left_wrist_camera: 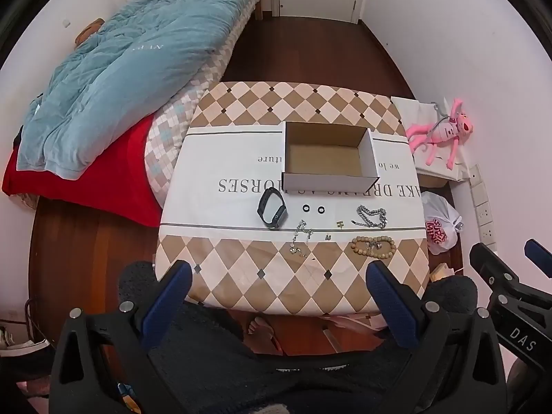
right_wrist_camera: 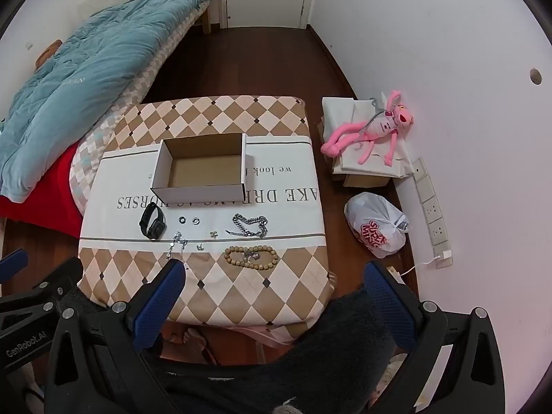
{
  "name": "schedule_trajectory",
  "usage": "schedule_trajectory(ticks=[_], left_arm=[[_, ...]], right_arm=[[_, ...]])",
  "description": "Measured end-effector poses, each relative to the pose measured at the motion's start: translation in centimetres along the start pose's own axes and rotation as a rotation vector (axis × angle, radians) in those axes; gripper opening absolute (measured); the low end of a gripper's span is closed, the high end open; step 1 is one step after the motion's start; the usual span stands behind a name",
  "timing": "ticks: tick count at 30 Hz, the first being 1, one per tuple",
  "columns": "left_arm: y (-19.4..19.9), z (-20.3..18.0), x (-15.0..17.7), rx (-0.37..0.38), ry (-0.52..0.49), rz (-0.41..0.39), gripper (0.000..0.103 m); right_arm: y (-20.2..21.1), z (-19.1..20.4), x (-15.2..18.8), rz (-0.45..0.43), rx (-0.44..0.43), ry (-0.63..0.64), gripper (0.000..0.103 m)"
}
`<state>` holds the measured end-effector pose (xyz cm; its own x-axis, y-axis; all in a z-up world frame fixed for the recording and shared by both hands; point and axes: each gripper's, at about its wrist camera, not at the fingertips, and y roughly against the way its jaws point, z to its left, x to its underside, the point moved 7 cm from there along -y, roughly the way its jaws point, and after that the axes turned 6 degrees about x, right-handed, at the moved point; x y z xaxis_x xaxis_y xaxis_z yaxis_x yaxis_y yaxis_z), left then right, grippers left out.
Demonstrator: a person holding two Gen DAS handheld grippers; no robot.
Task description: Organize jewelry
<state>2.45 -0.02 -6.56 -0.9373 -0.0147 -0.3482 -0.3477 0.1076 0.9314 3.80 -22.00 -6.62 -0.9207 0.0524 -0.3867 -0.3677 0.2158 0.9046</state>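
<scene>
An open, empty cardboard box [left_wrist_camera: 327,153] [right_wrist_camera: 203,169] stands on the cloth-covered table [left_wrist_camera: 262,279] [right_wrist_camera: 241,293]. In front of it lie a black smartwatch [left_wrist_camera: 272,212] [right_wrist_camera: 152,221], two small black rings [left_wrist_camera: 313,209] [right_wrist_camera: 188,220], a silver chain [left_wrist_camera: 372,215] [right_wrist_camera: 252,225], a thin silver bracelet [left_wrist_camera: 299,239] [right_wrist_camera: 176,241], small earrings [left_wrist_camera: 340,223] [right_wrist_camera: 214,233] and a wooden bead bracelet [left_wrist_camera: 373,246] [right_wrist_camera: 251,256]. My left gripper [left_wrist_camera: 277,286] is open and empty, above the near table edge. My right gripper [right_wrist_camera: 274,284] is open and empty, beside it.
A bed with a blue quilt [left_wrist_camera: 131,65] [right_wrist_camera: 79,79] and red sheet lies left. A pink plush toy [left_wrist_camera: 445,132] [right_wrist_camera: 372,131] on white boxes and a white plastic bag [left_wrist_camera: 440,226] [right_wrist_camera: 377,224] sit right. A power strip [right_wrist_camera: 431,207] runs along the wall.
</scene>
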Motion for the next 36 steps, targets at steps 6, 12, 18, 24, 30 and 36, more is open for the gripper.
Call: schedule_trajectory(ticks=[6, 12, 18, 24, 30, 36], left_arm=[[-0.01, 0.03, -0.06, 0.001, 0.0, -0.002, 0.103], [0.03, 0.01, -0.05, -0.002, -0.002, -0.009, 0.103], [0.16, 0.19, -0.18, -0.003, 0.003, -0.007, 0.103], [0.04, -0.01, -0.07, -0.001, -0.002, -0.012, 0.103], [0.03, -0.02, -0.1, -0.002, -0.003, -0.015, 0.103], [0.21, -0.04, -0.51, -0.002, -0.003, -0.015, 0.103]], right_arm=[[-0.01, -0.28, -0.18, -0.004, 0.015, 0.001, 0.103], [-0.01, -0.13, -0.15, -0.011, 0.007, 0.007, 0.103], [0.07, -0.15, -0.07, -0.005, 0.003, 0.009, 0.103], [-0.01, -0.07, -0.14, -0.007, 0.008, 0.008, 0.103], [0.03, -0.09, -0.2, -0.007, 0.006, 0.009, 0.103], [0.01, -0.21, -0.24, -0.008, 0.006, 0.011, 0.103]])
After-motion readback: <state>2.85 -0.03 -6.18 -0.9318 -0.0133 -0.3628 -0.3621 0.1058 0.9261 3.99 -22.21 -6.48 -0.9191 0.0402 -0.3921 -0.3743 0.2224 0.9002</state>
